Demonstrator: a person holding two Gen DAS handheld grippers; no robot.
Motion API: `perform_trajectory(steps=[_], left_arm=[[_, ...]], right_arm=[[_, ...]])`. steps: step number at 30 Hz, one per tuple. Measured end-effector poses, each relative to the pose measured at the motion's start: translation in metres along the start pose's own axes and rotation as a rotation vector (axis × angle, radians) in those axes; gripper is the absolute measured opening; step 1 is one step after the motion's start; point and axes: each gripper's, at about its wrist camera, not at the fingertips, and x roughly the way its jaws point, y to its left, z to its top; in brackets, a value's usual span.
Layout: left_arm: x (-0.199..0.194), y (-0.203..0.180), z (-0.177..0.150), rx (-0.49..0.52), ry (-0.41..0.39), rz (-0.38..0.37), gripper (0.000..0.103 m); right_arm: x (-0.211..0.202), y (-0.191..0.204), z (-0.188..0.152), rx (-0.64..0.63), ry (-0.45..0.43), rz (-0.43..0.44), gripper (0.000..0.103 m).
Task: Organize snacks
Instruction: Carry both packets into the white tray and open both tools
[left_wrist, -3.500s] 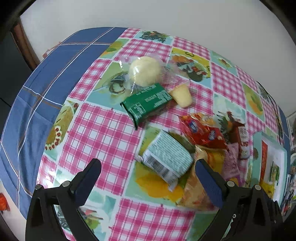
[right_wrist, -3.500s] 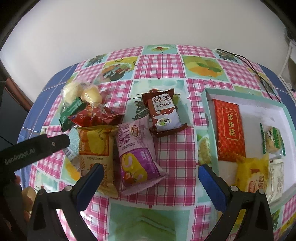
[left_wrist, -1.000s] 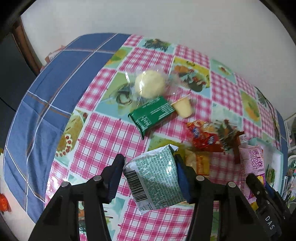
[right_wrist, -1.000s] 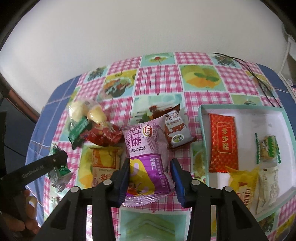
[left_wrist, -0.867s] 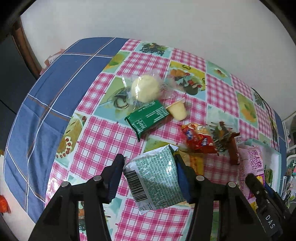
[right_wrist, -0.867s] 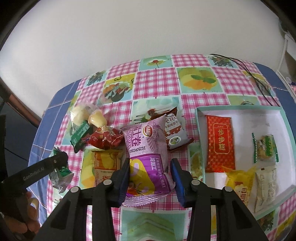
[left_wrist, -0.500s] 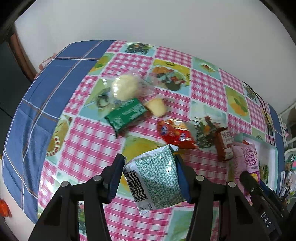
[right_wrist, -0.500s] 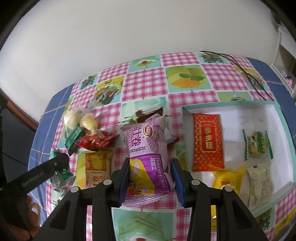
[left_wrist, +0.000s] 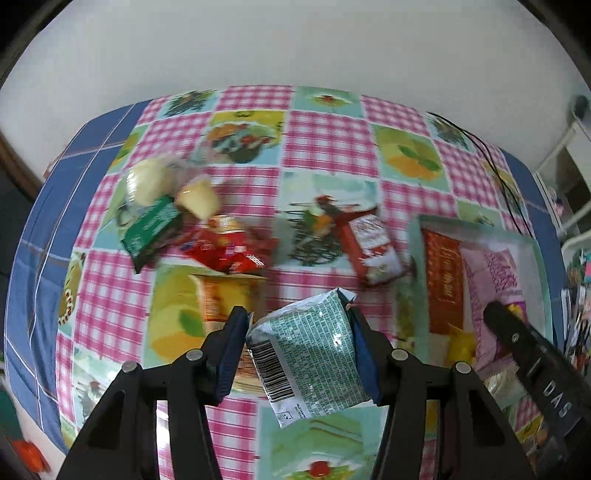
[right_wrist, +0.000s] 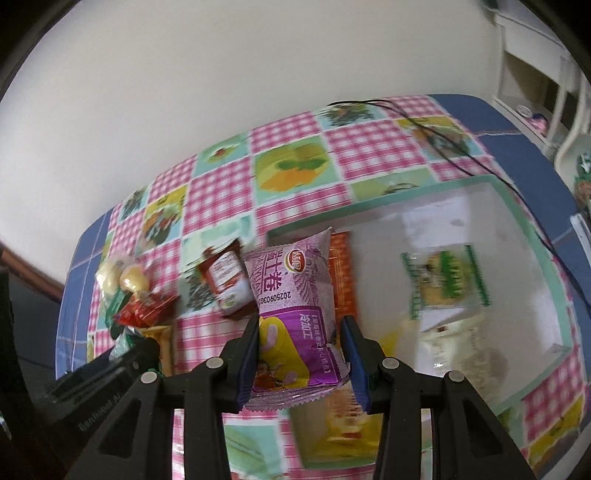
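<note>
My left gripper (left_wrist: 297, 345) is shut on a green and silver snack packet (left_wrist: 308, 354) and holds it above the table. My right gripper (right_wrist: 301, 349) is shut on a purple snack packet (right_wrist: 293, 299) and holds it over the left edge of the white tray (right_wrist: 517, 206). The tray has a teal rim and holds a red packet (left_wrist: 443, 284), a green-edged packet (right_wrist: 445, 278) and yellow packets. Loose on the tablecloth lie a brown-red packet (left_wrist: 373, 249), a red packet (left_wrist: 225, 251), a yellow packet (left_wrist: 221, 299), a dark green packet (left_wrist: 151, 230) and two pale round snacks (left_wrist: 151, 181).
The table has a pink checked cloth with fruit pictures (left_wrist: 328, 136) and blue borders. A black cable (right_wrist: 436, 136) runs across the far right of the cloth past the tray. A white wall stands behind the table. White shelving (right_wrist: 535, 66) stands at the far right.
Both grippers closed on their packets, the left on the green one, the right on the purple one, and lifted them. Both have since moved right, the purple packet now over the tray.
</note>
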Motion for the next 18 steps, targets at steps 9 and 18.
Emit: perform_trajectory(steps=[9,18], left_arm=[[0.001,-0.052,-0.003,0.106,-0.007,-0.011,0.056],[-0.001,-0.109,0.000,0.232,-0.061,-0.025,0.056]], right_arm=[[-0.013,-0.062,0.005,0.121,-0.031,-0.044,0.045],[-0.016,-0.116,0.011,0.235,-0.060,-0.063,0.045]])
